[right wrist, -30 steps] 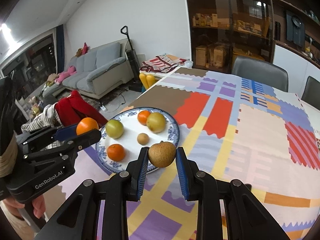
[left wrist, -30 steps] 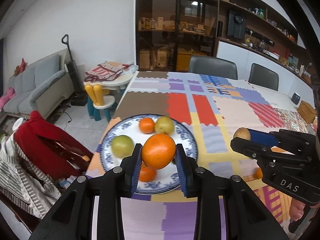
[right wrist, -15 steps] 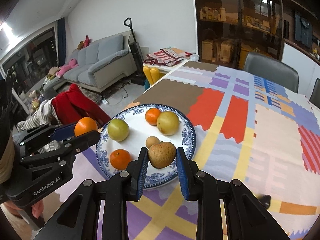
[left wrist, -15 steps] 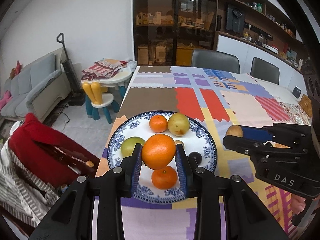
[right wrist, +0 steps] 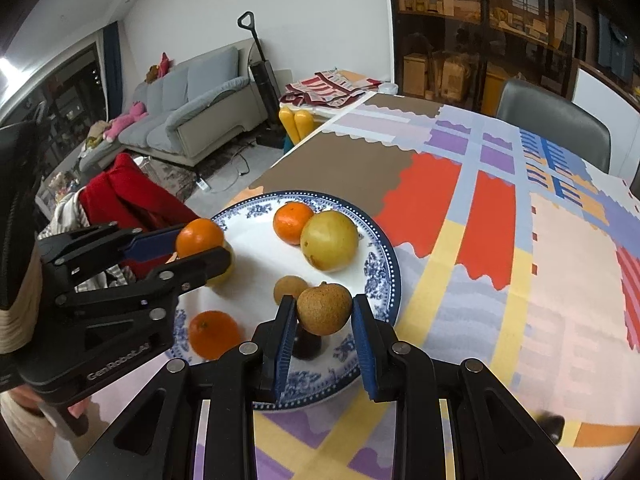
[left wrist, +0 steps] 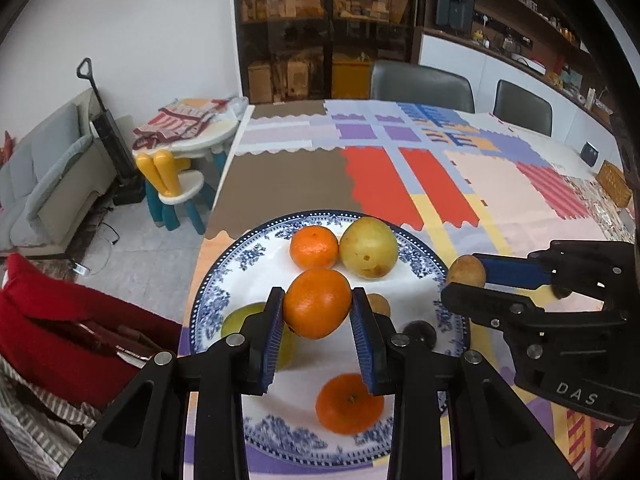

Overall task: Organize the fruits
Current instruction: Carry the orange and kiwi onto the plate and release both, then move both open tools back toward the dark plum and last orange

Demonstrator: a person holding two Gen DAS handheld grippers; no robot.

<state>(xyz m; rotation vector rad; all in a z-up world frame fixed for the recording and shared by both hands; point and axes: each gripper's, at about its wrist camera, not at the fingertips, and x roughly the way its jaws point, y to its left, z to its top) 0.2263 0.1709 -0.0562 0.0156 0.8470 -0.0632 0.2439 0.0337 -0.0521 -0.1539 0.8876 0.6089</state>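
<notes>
Both grippers are black plastic with silver screws and ribbed blue pads. The left gripper (left wrist: 318, 336) reads "GenRobot.AI" on its side; the right gripper (right wrist: 324, 330) reads "DAS".

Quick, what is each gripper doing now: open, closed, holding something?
Left gripper: closed on an orange.
Right gripper: closed on a brown fruit.
</notes>
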